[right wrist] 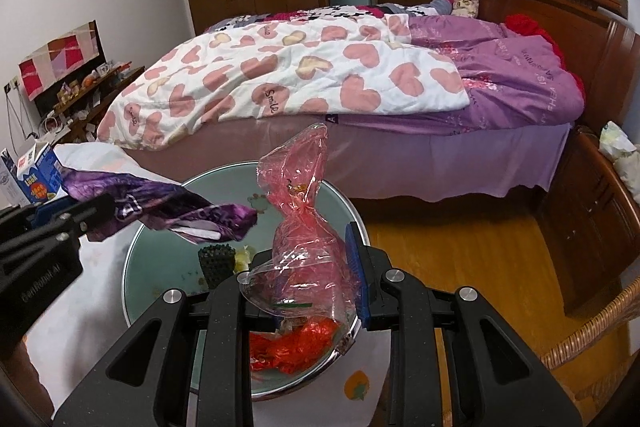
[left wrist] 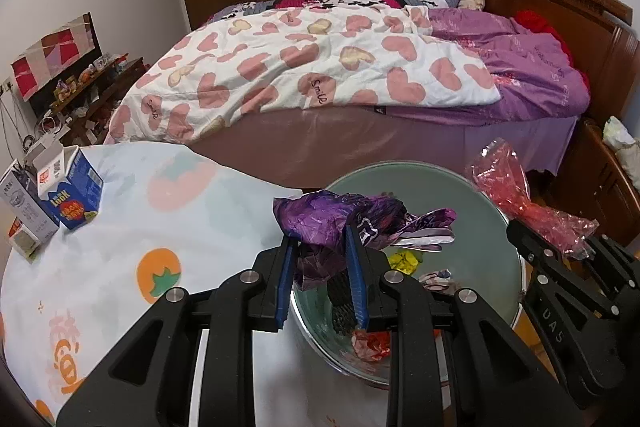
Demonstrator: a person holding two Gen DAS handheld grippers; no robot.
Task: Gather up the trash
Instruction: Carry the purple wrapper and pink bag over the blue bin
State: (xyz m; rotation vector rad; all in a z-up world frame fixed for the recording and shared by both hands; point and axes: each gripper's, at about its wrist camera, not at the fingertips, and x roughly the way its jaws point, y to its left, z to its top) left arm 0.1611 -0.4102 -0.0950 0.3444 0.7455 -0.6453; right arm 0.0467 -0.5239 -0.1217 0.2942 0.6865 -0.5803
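Observation:
My left gripper (left wrist: 322, 239) is shut on a crumpled purple foil wrapper (left wrist: 344, 219) and holds it over the near rim of a round metal-rimmed bin (left wrist: 480, 187) with a pale green inside. To its right, my right gripper (left wrist: 560, 243) is shut on a clear pink plastic bag (left wrist: 504, 187). In the right wrist view the pink plastic bag (right wrist: 304, 195) stands up between the right gripper's (right wrist: 308, 267) blue pads and hides the left pad. There the left gripper (right wrist: 80, 207) holds the purple wrapper (right wrist: 160, 207) over the bin (right wrist: 160, 267). A red wrapper (right wrist: 296, 347), a black mesh piece (right wrist: 216, 263) and yellow scraps lie inside.
Two milk cartons (left wrist: 68, 187) stand at the left on a fruit-print tablecloth (left wrist: 160, 227). A bed with a heart-print quilt (left wrist: 320, 67) runs behind the bin. Wooden floor (right wrist: 460, 247) and a wicker chair (right wrist: 600, 327) lie to the right.

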